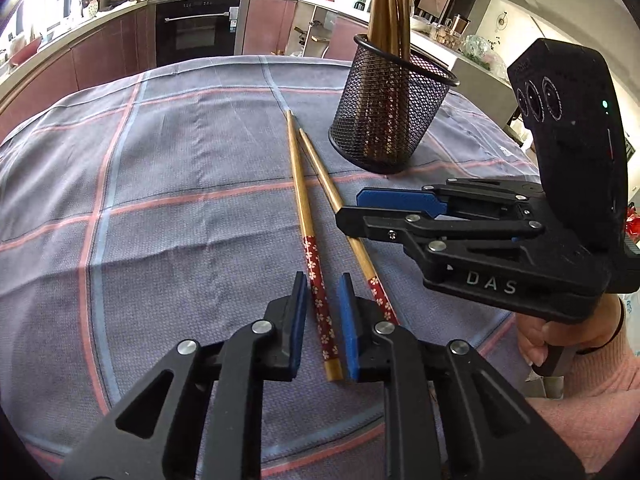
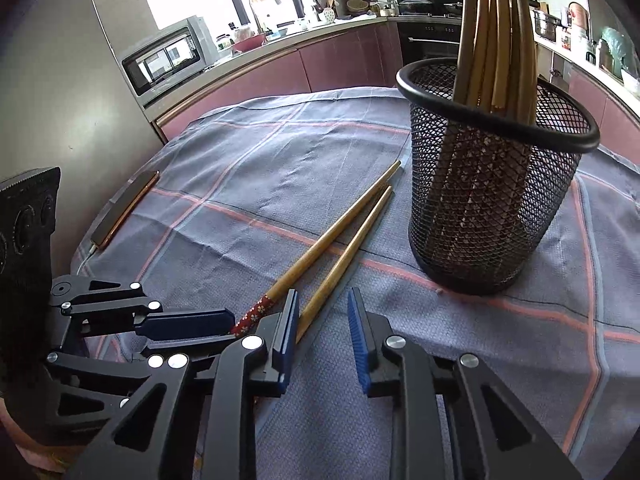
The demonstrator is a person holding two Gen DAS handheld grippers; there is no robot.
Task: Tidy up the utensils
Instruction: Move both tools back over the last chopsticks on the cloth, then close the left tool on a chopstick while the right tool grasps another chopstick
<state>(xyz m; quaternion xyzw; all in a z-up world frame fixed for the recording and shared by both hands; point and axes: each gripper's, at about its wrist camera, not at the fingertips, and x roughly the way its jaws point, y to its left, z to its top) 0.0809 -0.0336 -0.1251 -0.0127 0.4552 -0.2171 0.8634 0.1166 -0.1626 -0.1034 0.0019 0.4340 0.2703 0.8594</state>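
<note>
Two wooden chopsticks with red flowered handles lie on the checked cloth: the left chopstick (image 1: 305, 216) (image 2: 332, 236) and the right chopstick (image 1: 344, 224) (image 2: 348, 252). My left gripper (image 1: 323, 312) (image 2: 188, 330) is open, its blue pads on either side of the left chopstick's red handle, not closed on it. My right gripper (image 2: 323, 320) (image 1: 352, 208) is open just above the right chopstick's middle, empty. A black mesh cup (image 1: 390, 108) (image 2: 492, 184) stands upright beyond them, holding several chopsticks (image 1: 390, 8) (image 2: 496, 36).
A phone (image 2: 124, 210) lies near the cloth's left edge. The blue-grey checked cloth (image 1: 180, 168) (image 2: 280, 160) covers the table. Kitchen counters, an oven (image 1: 196, 32) and a microwave (image 2: 166, 58) stand behind the table.
</note>
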